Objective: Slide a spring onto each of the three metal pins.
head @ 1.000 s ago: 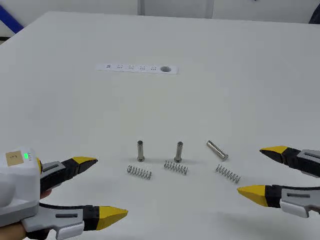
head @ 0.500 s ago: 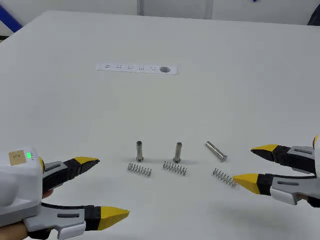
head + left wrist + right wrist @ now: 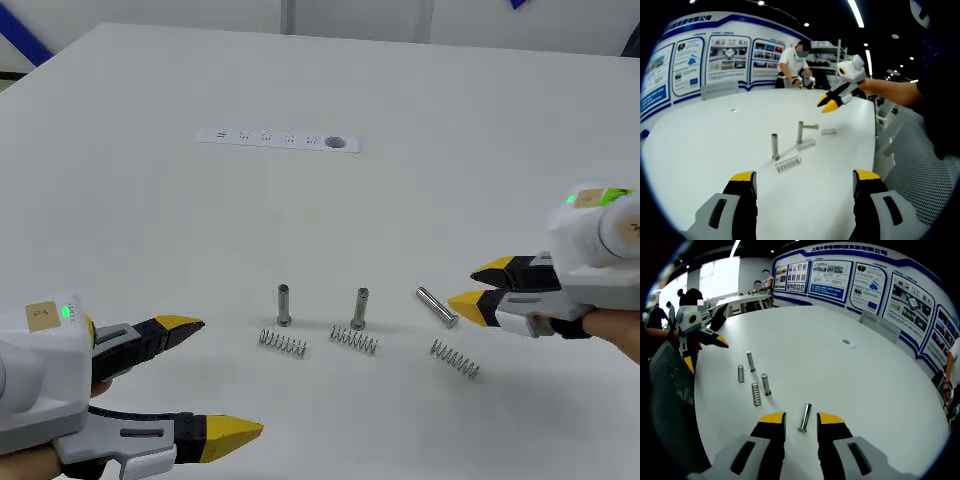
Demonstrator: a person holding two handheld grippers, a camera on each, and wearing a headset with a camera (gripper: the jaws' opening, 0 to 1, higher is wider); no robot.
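3 metal pins sit in a row near the front of the white table [image 3: 420,190]. The left pin [image 3: 284,305] and the middle pin [image 3: 360,308] stand upright on their wider ends. The right pin [image 3: 436,307] lies flat at an angle, its wider end pointing toward the near right.

3 springs lie loose on the table, 1 just in front of each pin and apart from it: the left spring [image 3: 281,343], the middle spring [image 3: 354,341] and the right spring [image 3: 454,358], which lies more slanted than the other 2.

At the near left, well apart from the pins, the left gripper [image 3: 230,377] hovers over the table. Its 2 yellow-tipped jaws are spread wide with nothing between them, and in the left gripper view they frame the whole row of pins and springs.

From the right side, the right gripper [image 3: 462,284] reaches in with its tips just beside the lying pin. Its jaws are only a little apart and hold nothing. In the right gripper view the lying pin lines up with the narrow gap between the 2 tips, its wider end nearest them, and I cannot tell whether a tip touches it.

Farther back on the table lies a flat white socket strip [image 3: 277,140], well apart from everything else.
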